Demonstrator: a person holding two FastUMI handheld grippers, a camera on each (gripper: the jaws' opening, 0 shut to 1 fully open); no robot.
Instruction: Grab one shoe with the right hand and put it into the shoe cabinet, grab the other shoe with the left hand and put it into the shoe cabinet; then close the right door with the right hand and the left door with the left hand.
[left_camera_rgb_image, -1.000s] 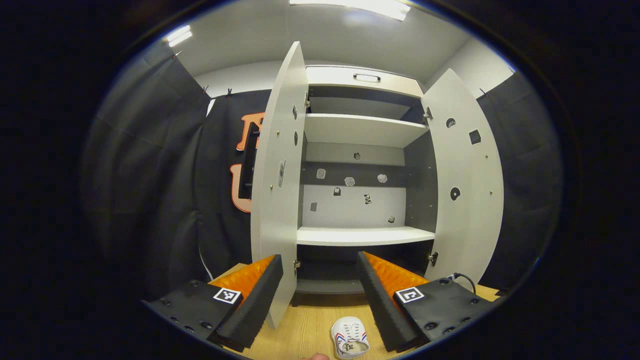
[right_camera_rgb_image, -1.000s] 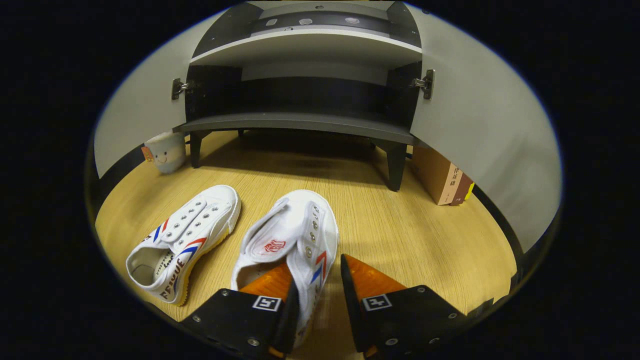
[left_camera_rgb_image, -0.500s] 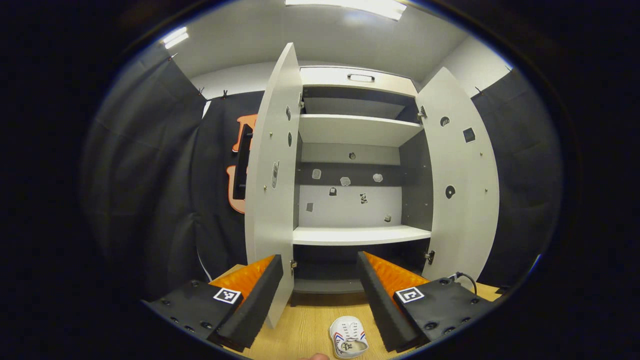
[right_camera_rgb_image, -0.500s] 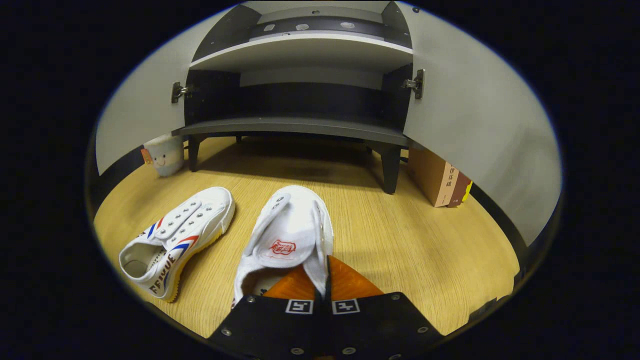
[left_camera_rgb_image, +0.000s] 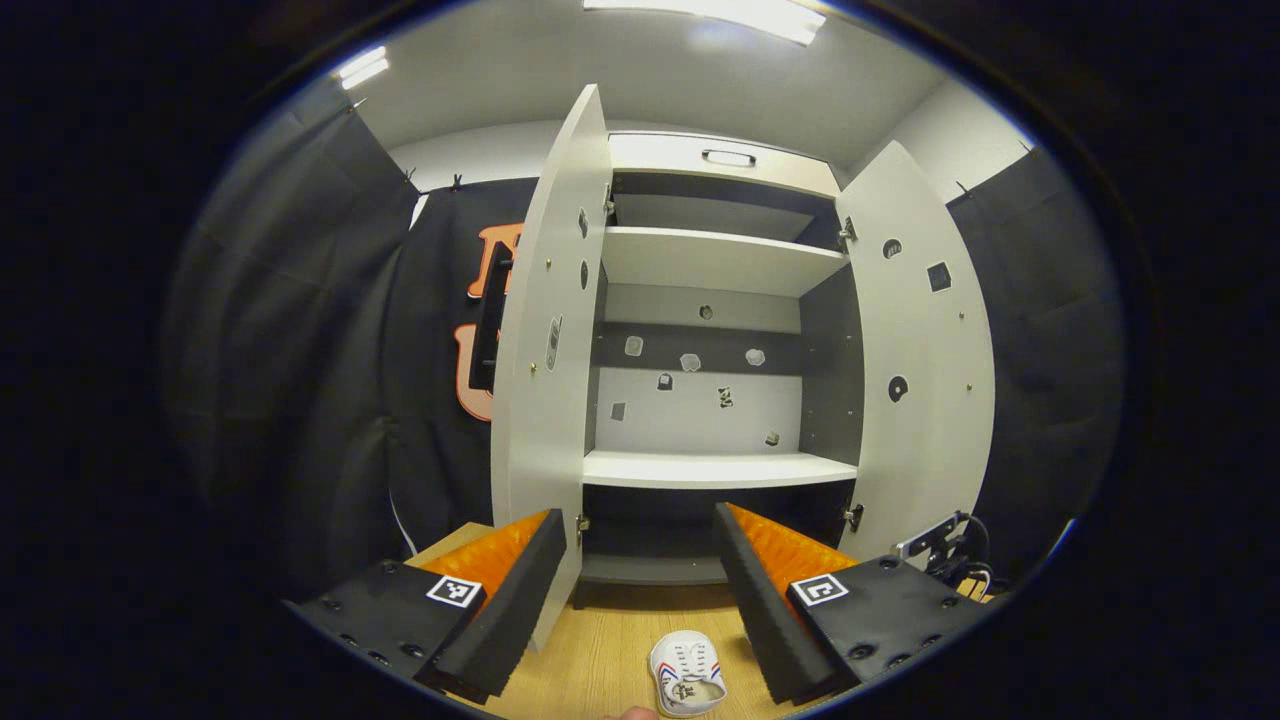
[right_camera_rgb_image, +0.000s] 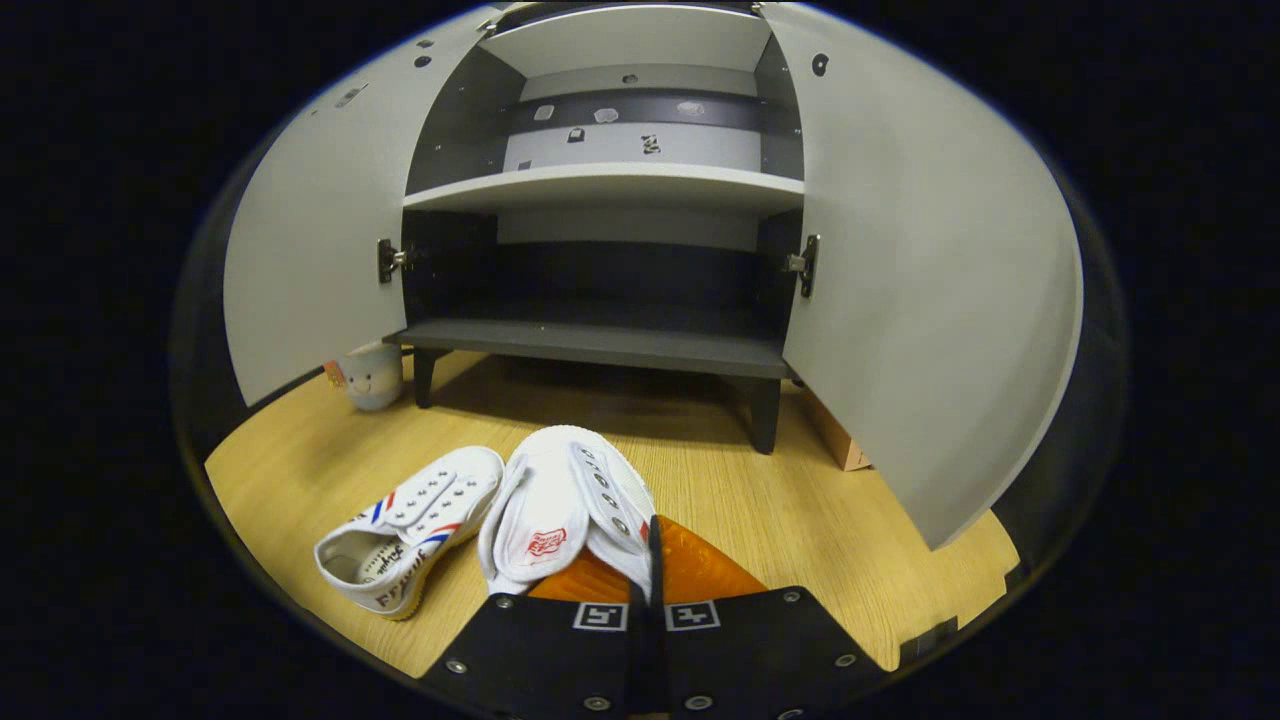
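Right gripper (right_camera_rgb_image: 652, 560) lifting one shoe (right_camera_rgb_image: 560, 505) before the open shoe cabinet (right_camera_rgb_image: 600, 345).
Its fingers clench the shoe's side; the other shoe (right_camera_rgb_image: 405, 535) lies on the worktop (right_camera_rgb_image: 820, 520) left of it. Left gripper (left_camera_rgb_image: 640, 570) hangs released.

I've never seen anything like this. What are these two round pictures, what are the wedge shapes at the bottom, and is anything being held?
A person holds a two-finger gripping tool in each hand; each carries a camera looking along its fingers. In the left gripper view the left gripper is open, facing the shoe cabinet with both doors open. In the right gripper view the right gripper has its fingers shut on one white shoe. The other shoe lies on the wooden floor, near a small mug.
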